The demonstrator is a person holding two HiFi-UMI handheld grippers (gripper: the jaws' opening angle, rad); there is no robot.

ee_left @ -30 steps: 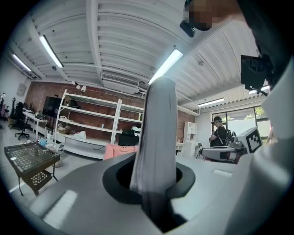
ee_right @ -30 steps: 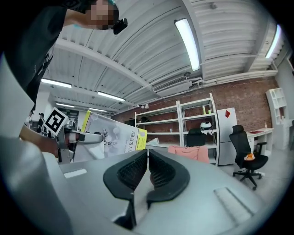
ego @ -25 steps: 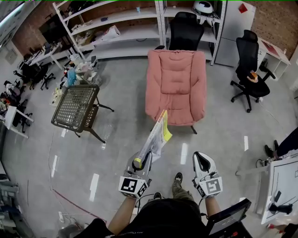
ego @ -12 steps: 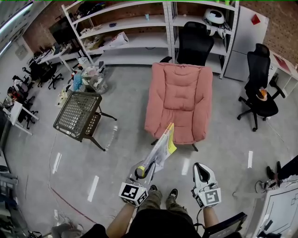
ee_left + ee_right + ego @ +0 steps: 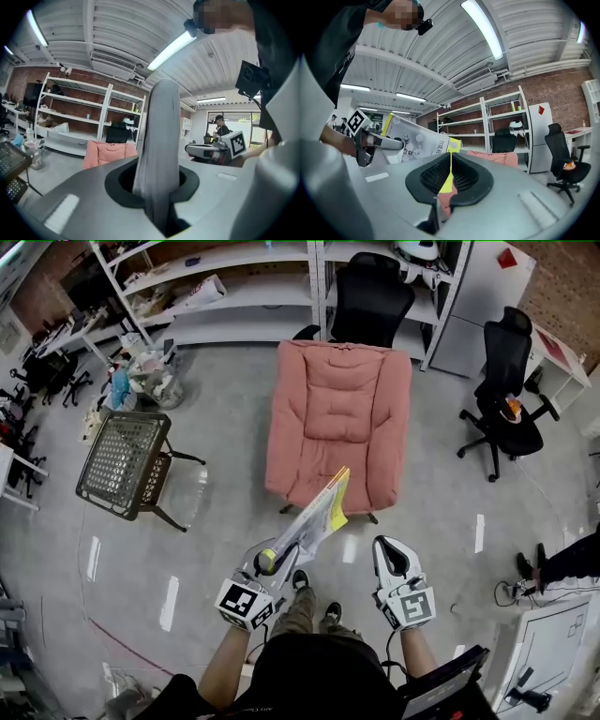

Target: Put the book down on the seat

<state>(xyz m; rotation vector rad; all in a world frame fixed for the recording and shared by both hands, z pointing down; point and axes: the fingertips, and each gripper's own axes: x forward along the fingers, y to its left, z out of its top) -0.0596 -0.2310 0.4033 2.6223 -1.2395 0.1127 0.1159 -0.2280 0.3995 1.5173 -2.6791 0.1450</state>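
- While pointing at the pink padded fabric armchair (image 5: 339,413), clamps the left gripper (image 5: 274,555) jaws on the lower end of a thin white paperback book with a yellow strip (image 5: 314,514).
- Juts up and forward from those jaws, tilted, far end overlapping the armchair's front edge in the head view.
- Fills the gap between the left jaws edge-on, as a grey slab, in the left gripper view; armchair beyond, low and left of them.
- Presses the right gripper (image 5: 388,552) jaws together on nothing, just right of the left pair, book up and left of them.
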